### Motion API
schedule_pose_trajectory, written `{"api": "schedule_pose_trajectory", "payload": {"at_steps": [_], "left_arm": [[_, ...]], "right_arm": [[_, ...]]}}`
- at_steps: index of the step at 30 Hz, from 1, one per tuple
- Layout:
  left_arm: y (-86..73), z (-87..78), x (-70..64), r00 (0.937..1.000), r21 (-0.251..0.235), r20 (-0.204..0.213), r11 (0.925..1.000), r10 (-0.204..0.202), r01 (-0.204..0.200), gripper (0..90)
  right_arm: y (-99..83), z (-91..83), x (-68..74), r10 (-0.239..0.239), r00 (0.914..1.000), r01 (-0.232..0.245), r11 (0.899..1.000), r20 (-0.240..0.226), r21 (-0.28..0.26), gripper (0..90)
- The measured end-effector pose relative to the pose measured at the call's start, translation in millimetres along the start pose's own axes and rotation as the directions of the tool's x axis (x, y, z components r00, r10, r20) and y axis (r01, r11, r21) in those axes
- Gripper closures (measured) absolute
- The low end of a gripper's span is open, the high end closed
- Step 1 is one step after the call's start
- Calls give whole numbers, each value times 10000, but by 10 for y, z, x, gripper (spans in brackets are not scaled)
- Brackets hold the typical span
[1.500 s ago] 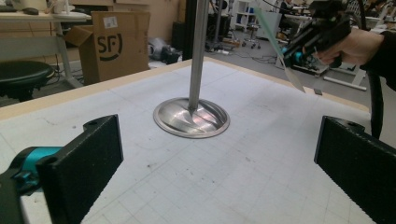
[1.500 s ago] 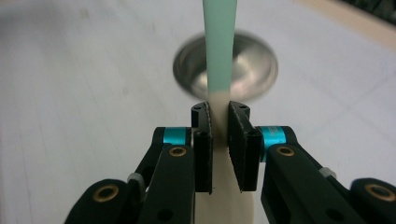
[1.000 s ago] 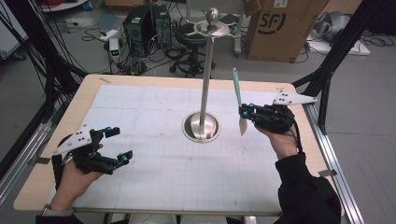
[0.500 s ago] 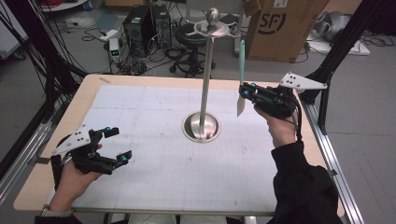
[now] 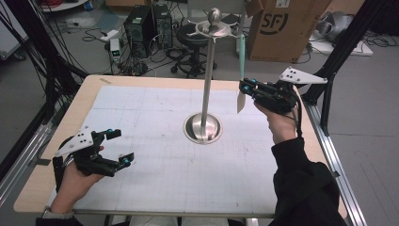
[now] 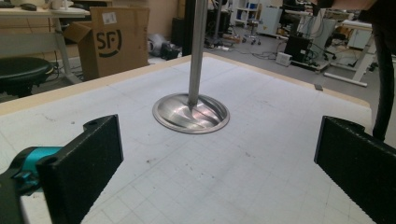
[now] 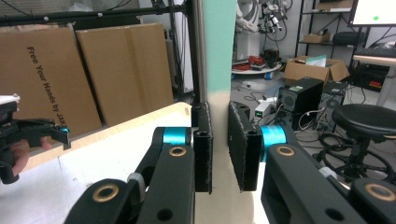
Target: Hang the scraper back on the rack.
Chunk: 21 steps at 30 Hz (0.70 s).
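**Right gripper view: claw clamps a spatula, rack hook is the target**

In the right gripper view the right claw (image 7: 219,151) is closed narrowly on a flat utensil, cream at the grip and mint green above, which looks like a silicone spatula (image 7: 219,51). It stands nearly upright between the pads. The high view shows the same spatula (image 5: 242,70) held above the counter (image 5: 155,188), just to the right of the steel utensil stand (image 5: 205,84), its green handle end reaching up near the hooked ring at the stand's top (image 5: 214,29).

The step in hand appears to be hanging the spatula on one of those hooks. To do it well, the handle end should be brought level with a hook arm, then moved sideways so that any hanging hole meets the hook tip; whether the handle has such a hole cannot be told here. The grip should stay firm until the hook bears the weight, since the stand's pole could be knocked.

The left claw (image 5: 117,146) rests wide apart over the counter's near left part, holding nothing, well apart from the stand's round base (image 6: 191,113).
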State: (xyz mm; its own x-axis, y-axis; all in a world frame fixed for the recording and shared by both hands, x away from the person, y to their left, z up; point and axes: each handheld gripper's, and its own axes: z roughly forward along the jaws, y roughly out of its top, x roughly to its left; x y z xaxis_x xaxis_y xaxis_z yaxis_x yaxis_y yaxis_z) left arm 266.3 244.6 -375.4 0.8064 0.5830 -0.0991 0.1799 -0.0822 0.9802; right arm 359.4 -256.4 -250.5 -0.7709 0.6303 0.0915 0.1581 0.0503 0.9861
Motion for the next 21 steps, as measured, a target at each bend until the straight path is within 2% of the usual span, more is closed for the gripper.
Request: {"api": "schedule_pose_trajectory", "payload": {"at_steps": [21], "left_arm": [[-11, 2, 3, 10000, 48, 11, 10000, -16, 16, 17]], "right_arm": [[-14, 182, 43, 18, 9999, -13, 9997, -163, 257, 803]]}}
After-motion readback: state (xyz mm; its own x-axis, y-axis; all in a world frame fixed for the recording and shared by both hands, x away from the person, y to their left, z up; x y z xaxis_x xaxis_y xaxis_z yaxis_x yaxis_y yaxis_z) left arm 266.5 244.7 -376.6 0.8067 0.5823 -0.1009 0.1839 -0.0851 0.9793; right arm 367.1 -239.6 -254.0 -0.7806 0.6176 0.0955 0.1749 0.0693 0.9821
